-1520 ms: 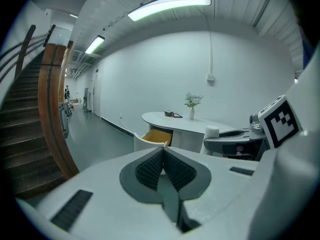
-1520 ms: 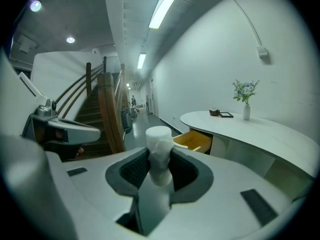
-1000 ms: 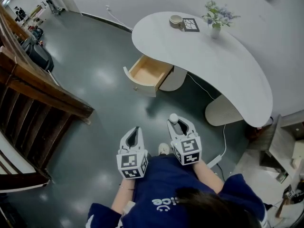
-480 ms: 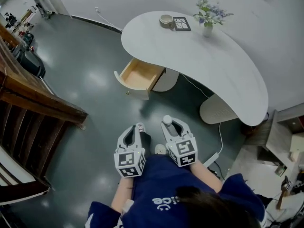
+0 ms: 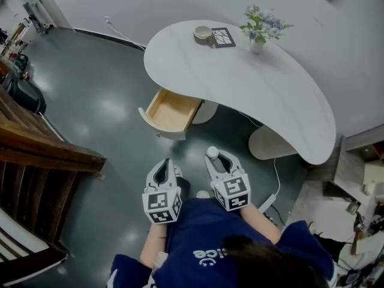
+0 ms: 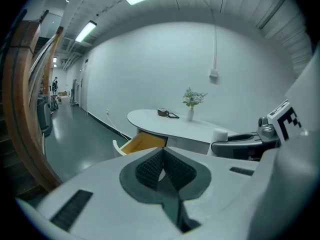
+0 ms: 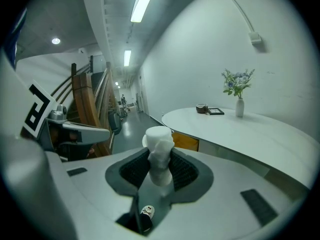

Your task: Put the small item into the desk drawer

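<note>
Grey-green floor (image 5: 102, 95): glossy, catching the ceiling lights, it fills the room between the desk and the stairs.
White desk (image 5: 270, 101): a long kidney-shaped top set against the pale wall.
Brown staircase (image 5: 42, 155): dark timber rail and steps along the left edge of the head view.
Person (image 5: 204, 239): in a blue top, stands short of the desk, arms forward, a gripper in each hand.
Pale wooden drawer (image 5: 171, 110): pulled open under the desk's near left end, its inside bare.
Left gripper (image 5: 164, 168): held level with its partner, pointing toward the drawer; its ribbed pads meet, nothing between them.
Right gripper (image 5: 216, 159): just beside the left one, its jaws clamped on the small white item.
Vase (image 5: 257, 45): white, with a spray of flowers, on the far side of the desk.
Framed tile (image 5: 222, 36): flat on the desk left of the vase.
Bowl (image 5: 202, 33): touching the tile's left edge.
Small white item (image 7: 159, 149): upright between the right pads, its flat round top above them, well short of the drawer.
</note>
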Demonstrator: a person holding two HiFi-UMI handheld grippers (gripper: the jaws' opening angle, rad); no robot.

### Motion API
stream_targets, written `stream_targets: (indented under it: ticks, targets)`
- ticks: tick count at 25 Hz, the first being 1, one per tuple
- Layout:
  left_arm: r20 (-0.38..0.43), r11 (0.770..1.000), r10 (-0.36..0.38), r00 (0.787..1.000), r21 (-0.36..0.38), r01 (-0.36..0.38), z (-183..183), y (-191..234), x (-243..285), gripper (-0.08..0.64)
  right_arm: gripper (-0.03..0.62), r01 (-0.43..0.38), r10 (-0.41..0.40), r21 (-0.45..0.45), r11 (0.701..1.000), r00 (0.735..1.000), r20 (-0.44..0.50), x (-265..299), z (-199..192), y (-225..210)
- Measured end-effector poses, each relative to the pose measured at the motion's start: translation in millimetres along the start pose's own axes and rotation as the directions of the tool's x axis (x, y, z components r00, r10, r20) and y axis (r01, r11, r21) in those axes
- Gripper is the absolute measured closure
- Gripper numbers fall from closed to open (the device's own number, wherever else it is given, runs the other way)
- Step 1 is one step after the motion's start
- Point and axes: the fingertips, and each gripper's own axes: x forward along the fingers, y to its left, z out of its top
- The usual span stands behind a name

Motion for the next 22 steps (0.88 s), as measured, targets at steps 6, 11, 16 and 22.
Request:
stream_targets:
  ticks: [6, 11, 16, 22]
  targets:
    - [-0.009, 0.999, -0.044, 0.999, 0.007, 0.044, 19.5, 31.9, 34.1, 0.557, 0.468, 0.026, -0.026, 0.003, 1.0, 0.999, -0.025, 37.6, 15.2, 2.6]
    - [-0.015, 0.997, -0.081, 0.997, 0.016, 0.082, 34.3, 58.9, 59.0, 0.557, 0.468, 0.059, -0.058, 0.009, 0.998, 0.997, -0.042, 65.9, 26.3, 5.8]
    - [-0.025, 0.992, -0.124, 0.992, 0.028, 0.125, 44.4, 83.8, 75.5, 0.557, 0.468, 0.1, -0.099, 0.024, 0.995, 0.994, -0.053, 86.9, 34.7, 12.7]
    - [-0.038, 0.984, -0.168, 0.985, 0.054, 0.17, 54.5, 104.8, 94.6, 0.557, 0.468, 0.145, -0.143, 0.051, 0.988, 0.989, -0.049, 105.7, 42.9, 18.8]
